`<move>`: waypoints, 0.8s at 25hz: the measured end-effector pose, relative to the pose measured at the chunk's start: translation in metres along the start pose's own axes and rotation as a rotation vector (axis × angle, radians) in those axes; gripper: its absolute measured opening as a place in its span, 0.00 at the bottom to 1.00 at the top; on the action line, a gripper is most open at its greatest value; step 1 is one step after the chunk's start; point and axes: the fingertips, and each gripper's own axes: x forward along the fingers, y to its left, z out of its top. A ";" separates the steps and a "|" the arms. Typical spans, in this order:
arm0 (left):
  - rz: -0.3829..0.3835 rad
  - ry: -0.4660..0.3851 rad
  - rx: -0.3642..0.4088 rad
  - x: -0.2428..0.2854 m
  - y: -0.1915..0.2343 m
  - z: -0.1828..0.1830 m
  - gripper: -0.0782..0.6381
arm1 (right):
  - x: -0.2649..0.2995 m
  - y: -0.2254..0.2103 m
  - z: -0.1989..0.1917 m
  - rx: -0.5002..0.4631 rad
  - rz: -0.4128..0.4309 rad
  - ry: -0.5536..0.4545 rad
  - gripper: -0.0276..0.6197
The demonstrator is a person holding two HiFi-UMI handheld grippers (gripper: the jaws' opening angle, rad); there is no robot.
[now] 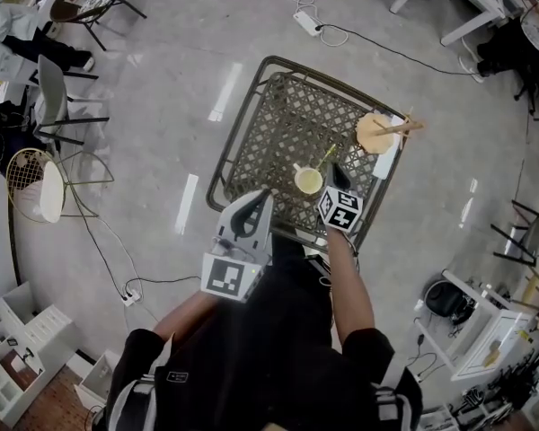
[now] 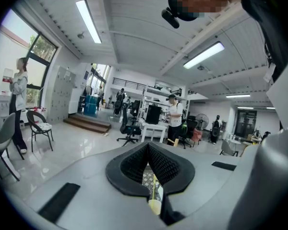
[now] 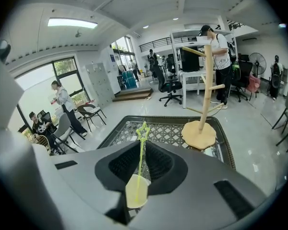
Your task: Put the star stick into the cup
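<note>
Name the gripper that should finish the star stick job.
Right. The right gripper's jaws grip the star stick, its lower end already in the cup. The left gripper hangs farther from the cup, jaws together, empty.

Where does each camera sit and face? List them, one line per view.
Head view: on the person's head, steeply down at the mesh table; shows arms, left gripper, right gripper.
Left gripper view: on the left gripper, facing across the room; shows its shut jaws.
Right gripper view: on the right gripper, facing the mesh table; jaws shut on the star stick.
All share the cup.
</note>
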 end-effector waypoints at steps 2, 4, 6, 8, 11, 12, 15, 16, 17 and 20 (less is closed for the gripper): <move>0.003 -0.014 0.002 -0.009 0.001 0.002 0.13 | -0.007 0.003 0.001 0.005 -0.005 -0.012 0.08; 0.002 -0.037 0.007 -0.021 0.002 0.006 0.13 | -0.017 0.009 0.004 0.007 -0.008 -0.034 0.08; -0.003 -0.055 0.013 -0.038 0.003 0.010 0.13 | -0.034 0.018 0.008 0.005 -0.015 -0.066 0.08; -0.013 -0.070 0.021 -0.058 0.003 0.012 0.13 | -0.057 0.029 0.012 0.003 -0.021 -0.104 0.08; -0.031 -0.098 0.026 -0.091 0.001 0.015 0.13 | -0.096 0.046 0.015 0.006 -0.031 -0.166 0.08; -0.037 -0.105 0.027 -0.103 0.000 0.013 0.13 | -0.111 0.051 0.015 0.010 -0.035 -0.188 0.08; -0.050 -0.099 0.026 -0.143 0.000 0.003 0.13 | -0.164 0.072 0.006 0.033 -0.039 -0.247 0.07; -0.057 -0.087 0.037 -0.158 0.000 -0.004 0.13 | -0.183 0.081 0.002 0.041 -0.038 -0.263 0.07; -0.067 -0.076 0.052 -0.172 0.000 -0.010 0.13 | -0.202 0.090 -0.003 0.049 -0.037 -0.279 0.07; -0.098 -0.078 0.052 -0.206 -0.007 -0.014 0.13 | -0.256 0.114 -0.016 0.068 -0.038 -0.323 0.07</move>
